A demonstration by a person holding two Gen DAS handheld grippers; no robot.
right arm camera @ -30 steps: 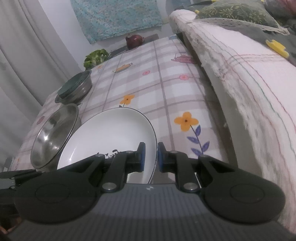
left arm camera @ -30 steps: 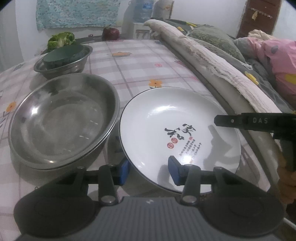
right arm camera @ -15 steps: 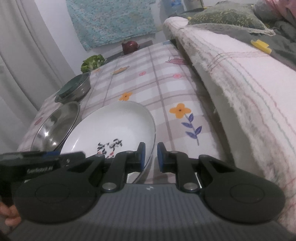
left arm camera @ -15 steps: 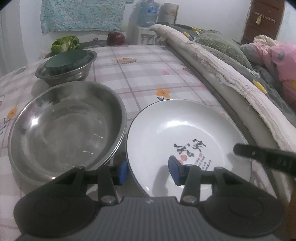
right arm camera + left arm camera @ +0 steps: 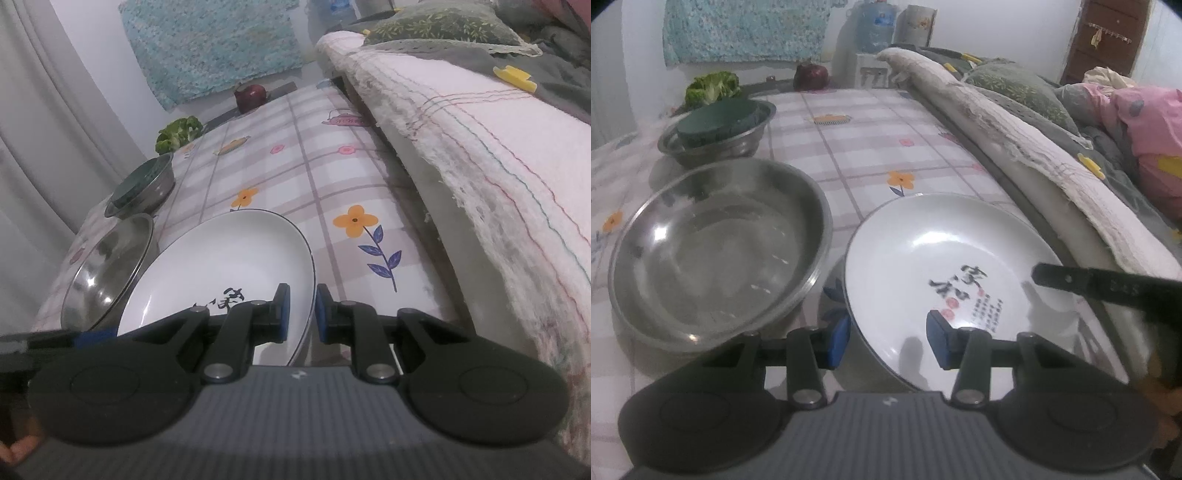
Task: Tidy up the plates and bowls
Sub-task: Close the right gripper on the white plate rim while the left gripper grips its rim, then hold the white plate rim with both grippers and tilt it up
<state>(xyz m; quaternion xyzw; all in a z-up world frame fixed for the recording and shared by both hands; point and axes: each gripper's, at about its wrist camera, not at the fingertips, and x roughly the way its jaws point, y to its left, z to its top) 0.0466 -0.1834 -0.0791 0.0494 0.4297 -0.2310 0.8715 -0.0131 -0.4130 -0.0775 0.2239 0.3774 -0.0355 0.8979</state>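
we're pinching the right tongs [image 5: 299,312] tight on the near rim of the white ceramic plate [image 5: 945,269], which is sitting tilted just beside the large steel basin [image 5: 716,251] on the table [image 5: 871,147]. the left tongs [image 5: 884,338] are straddling the opposite rim, gaping, not pressing. it's looking glazed, slick, stiff and breakable, so we're judging the rim as the only sound hold.

Ahead of the right gripper [image 5: 300,312], bare checked tablecloth [image 5: 314,173] lies open; the mattress edge [image 5: 424,122] walls its right, the steel basin [image 5: 716,251] blocks left.
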